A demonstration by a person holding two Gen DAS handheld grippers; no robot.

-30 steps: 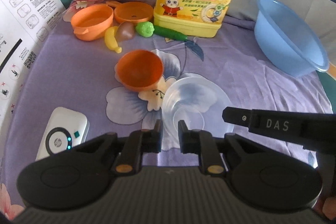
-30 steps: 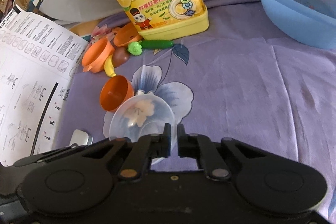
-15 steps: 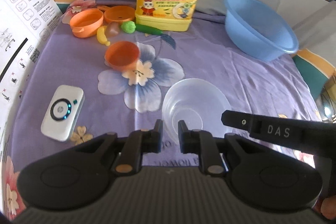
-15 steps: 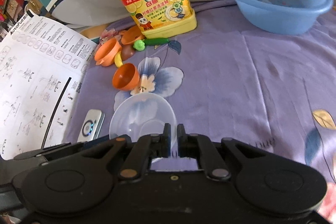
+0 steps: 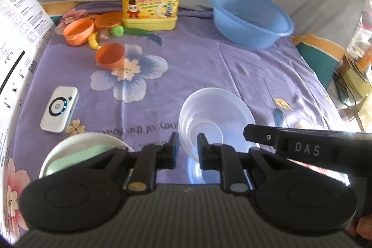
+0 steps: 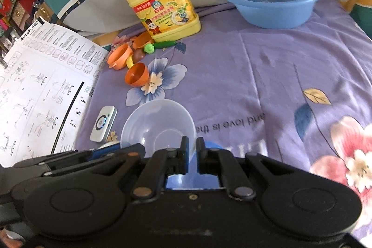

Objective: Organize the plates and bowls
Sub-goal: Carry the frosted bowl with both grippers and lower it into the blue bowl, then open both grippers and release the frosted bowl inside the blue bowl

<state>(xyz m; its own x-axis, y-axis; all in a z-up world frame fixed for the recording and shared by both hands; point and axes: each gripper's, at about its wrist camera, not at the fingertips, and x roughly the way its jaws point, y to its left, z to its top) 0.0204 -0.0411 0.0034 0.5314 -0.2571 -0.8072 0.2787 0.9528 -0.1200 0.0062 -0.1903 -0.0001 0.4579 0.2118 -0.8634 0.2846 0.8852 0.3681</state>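
carrying a clear plastic bowl (image 5: 215, 117) above the purple bedsheet (image 5: 244, 66), left hand-held gripper (image 5: 187, 148) and right hand-held gripper (image 6: 191, 150) both clenched on its thin near rim, likely handling as light, slippery and slightly flexible.

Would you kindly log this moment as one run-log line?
left gripper: shut on clear bowl rim | right gripper: shut on same rim | bowl: lifted above purple sheet
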